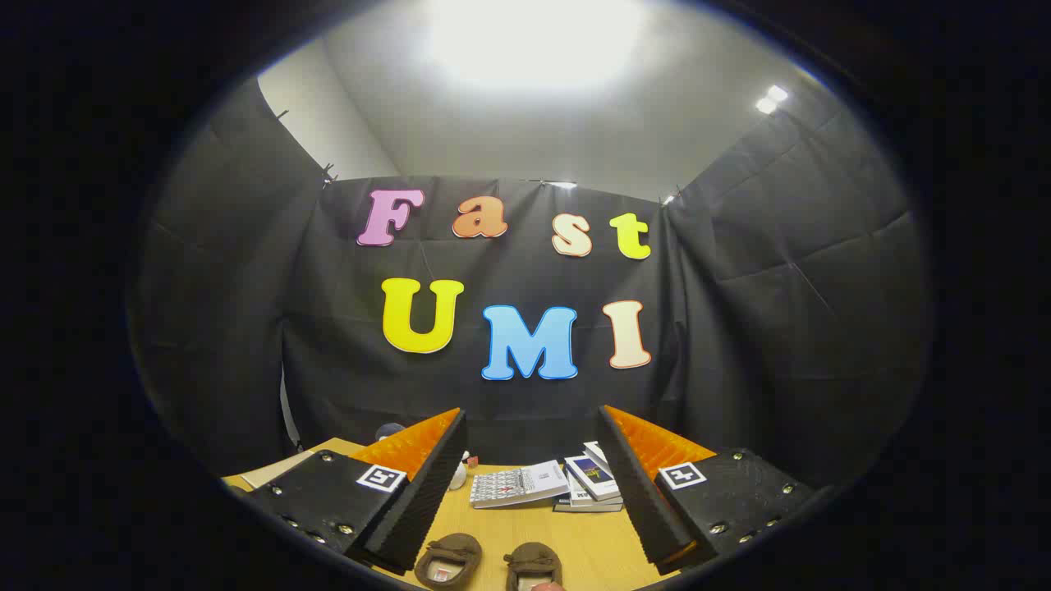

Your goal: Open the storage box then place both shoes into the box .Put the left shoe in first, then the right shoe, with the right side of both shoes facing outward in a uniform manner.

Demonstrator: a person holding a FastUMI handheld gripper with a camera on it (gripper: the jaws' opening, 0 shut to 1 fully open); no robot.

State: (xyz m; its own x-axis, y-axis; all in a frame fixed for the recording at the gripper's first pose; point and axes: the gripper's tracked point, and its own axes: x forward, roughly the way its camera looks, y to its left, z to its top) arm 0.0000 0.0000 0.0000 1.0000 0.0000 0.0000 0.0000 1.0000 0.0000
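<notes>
No text reads clearly; the books (566,483) beyond the jaws carry print seemingly too small to read.

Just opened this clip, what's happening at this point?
A person is holding a handheld gripper above a wooden table, its fingers wide open and holding nothing. Two brown shoes lie side by side on the table between the fingers, close below the camera, untouched. Beyond them, near the black cloth wall, are some books and a booklet. Neither shoe has been picked up yet.
</notes>
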